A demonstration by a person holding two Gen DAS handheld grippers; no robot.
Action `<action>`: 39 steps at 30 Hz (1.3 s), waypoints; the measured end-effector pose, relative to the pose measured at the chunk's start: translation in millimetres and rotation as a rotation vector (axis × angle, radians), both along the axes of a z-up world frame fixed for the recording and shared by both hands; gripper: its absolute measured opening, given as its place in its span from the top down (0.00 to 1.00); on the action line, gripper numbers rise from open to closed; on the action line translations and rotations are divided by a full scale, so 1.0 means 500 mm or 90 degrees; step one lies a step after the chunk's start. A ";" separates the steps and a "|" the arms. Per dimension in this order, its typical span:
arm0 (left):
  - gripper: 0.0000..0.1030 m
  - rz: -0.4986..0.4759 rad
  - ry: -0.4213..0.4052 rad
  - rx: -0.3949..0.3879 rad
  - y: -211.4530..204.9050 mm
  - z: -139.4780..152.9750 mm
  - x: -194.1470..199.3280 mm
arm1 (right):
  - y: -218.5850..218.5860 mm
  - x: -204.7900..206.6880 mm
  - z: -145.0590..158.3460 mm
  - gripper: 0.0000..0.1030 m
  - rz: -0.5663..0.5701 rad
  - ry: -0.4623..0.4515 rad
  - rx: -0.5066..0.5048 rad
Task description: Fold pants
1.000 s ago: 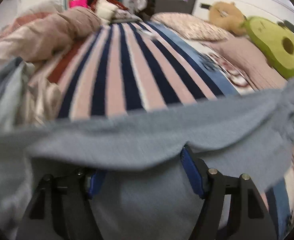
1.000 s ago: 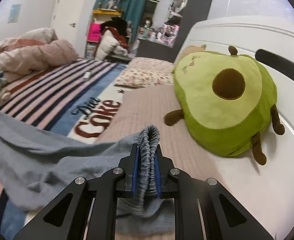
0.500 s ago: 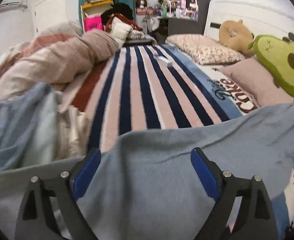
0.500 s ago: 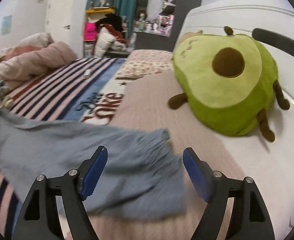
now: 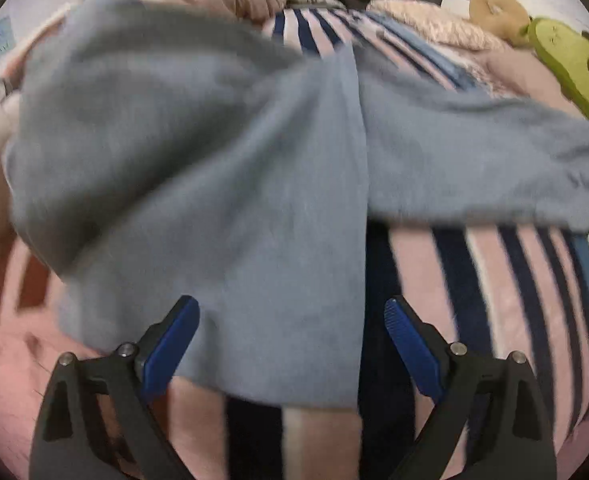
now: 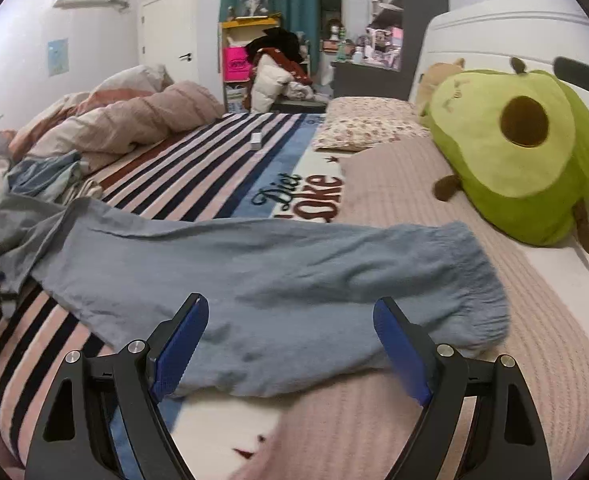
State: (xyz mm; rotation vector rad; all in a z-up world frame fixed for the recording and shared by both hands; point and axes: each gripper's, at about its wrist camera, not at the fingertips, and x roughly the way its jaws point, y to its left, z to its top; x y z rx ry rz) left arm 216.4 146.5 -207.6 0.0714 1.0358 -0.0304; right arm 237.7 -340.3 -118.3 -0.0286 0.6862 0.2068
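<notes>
Grey-blue pants (image 6: 278, 276) lie across the striped blanket (image 6: 198, 176) on the bed. In the right wrist view one leg stretches to the right, its elastic cuff (image 6: 478, 280) on a beige pillow (image 6: 394, 200). My right gripper (image 6: 290, 316) is open and empty just above that leg. In the left wrist view the pants (image 5: 214, 168) are blurred and fill the middle, with a folded edge running down the centre. My left gripper (image 5: 292, 320) is open, its jaws either side of the lower edge of the cloth, not holding it.
A green avocado plush (image 6: 526, 152) lies at the right by the white headboard (image 6: 494, 36). A floral pillow (image 6: 370, 124) and a bunched pink duvet (image 6: 134, 120) lie further back. Crumpled clothes (image 6: 42, 180) sit at the left. A small white object (image 6: 257, 140) rests on the blanket.
My right gripper opened and let go of the cuff, which now lies on the beige pillow. My left gripper also opened and dropped lower, and the pants settled onto the bed.
</notes>
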 end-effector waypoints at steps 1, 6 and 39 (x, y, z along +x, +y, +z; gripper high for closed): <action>0.11 -0.004 0.006 -0.001 -0.002 -0.015 -0.004 | 0.007 0.002 -0.002 0.20 0.005 0.003 0.000; 0.67 0.018 -0.023 0.038 0.005 -0.015 -0.007 | 0.021 0.005 -0.014 0.20 0.017 0.013 0.006; 0.02 0.149 -0.201 0.206 0.160 0.261 0.076 | -0.005 -0.010 -0.051 0.20 0.000 0.080 0.065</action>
